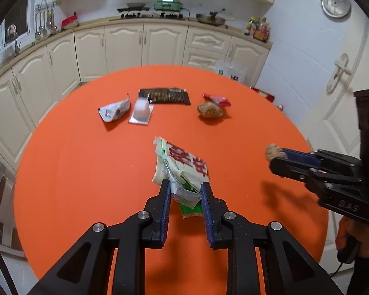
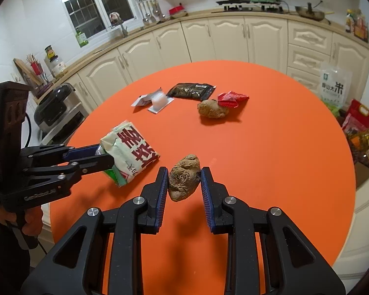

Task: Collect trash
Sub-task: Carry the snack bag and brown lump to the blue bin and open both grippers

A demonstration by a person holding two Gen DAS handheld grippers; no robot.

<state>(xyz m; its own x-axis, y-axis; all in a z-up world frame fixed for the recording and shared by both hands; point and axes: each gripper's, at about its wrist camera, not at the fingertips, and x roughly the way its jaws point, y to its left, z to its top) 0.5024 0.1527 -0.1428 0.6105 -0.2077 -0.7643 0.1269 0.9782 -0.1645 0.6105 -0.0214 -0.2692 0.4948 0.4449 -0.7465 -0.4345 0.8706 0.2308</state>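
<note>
My left gripper (image 1: 185, 186) is shut on a white, green and red food wrapper (image 1: 182, 164) and holds it above the orange round table (image 1: 86, 159); the wrapper also shows in the right wrist view (image 2: 129, 152). My right gripper (image 2: 184, 173) is shut on a brown crumpled paper ball (image 2: 184, 178) above the table; the ball's tip shows in the left wrist view (image 1: 273, 151). On the table's far part lie a second brown paper ball (image 1: 209, 110), a red wrapper (image 1: 217, 99), a dark packet (image 1: 164, 95), a small clear cup (image 1: 141, 111) and a white crumpled wrapper (image 1: 114, 110).
Cream kitchen cabinets (image 1: 125, 46) curve behind the table. A white door (image 1: 337, 78) stands at the right. Bags (image 2: 356, 120) of goods sit on the floor right of the table. A rice cooker (image 2: 54, 108) stands left of it.
</note>
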